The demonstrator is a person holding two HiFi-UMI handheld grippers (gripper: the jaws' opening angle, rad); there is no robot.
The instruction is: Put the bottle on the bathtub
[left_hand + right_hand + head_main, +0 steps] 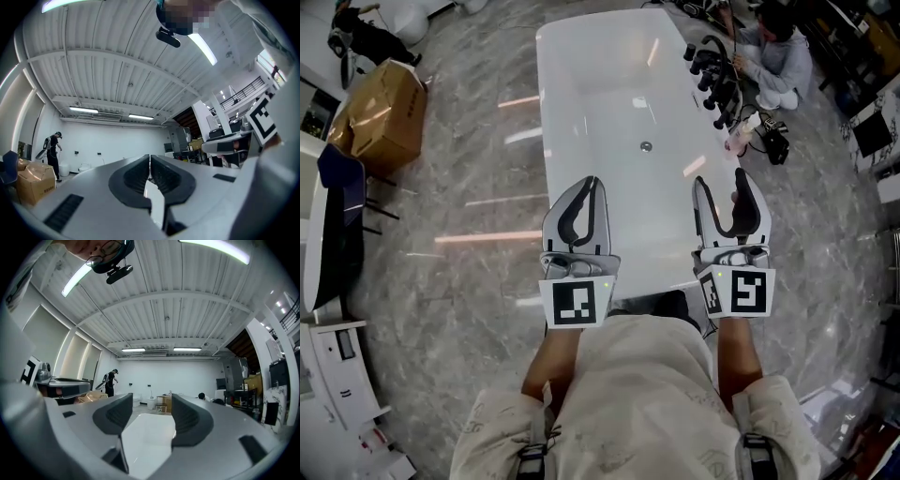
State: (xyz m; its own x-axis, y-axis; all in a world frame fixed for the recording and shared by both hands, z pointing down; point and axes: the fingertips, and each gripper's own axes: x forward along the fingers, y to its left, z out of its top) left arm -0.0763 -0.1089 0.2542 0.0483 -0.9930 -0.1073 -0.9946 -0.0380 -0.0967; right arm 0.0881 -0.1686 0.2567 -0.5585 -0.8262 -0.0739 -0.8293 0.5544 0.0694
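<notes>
The left gripper [592, 184] is pressed together and the right gripper [721, 184] spread, both empty; the bathtub [553, 141] lies at 12 o'clock.

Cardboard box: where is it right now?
Head view, upper left: the cardboard box sits on the floor, off the left side of the bathtub and clear of it.

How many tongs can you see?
2. The left tongs, shut, are at the left of the bathtub's near end. The right tongs, open with nothing between them, are at its right. No others show.
</notes>
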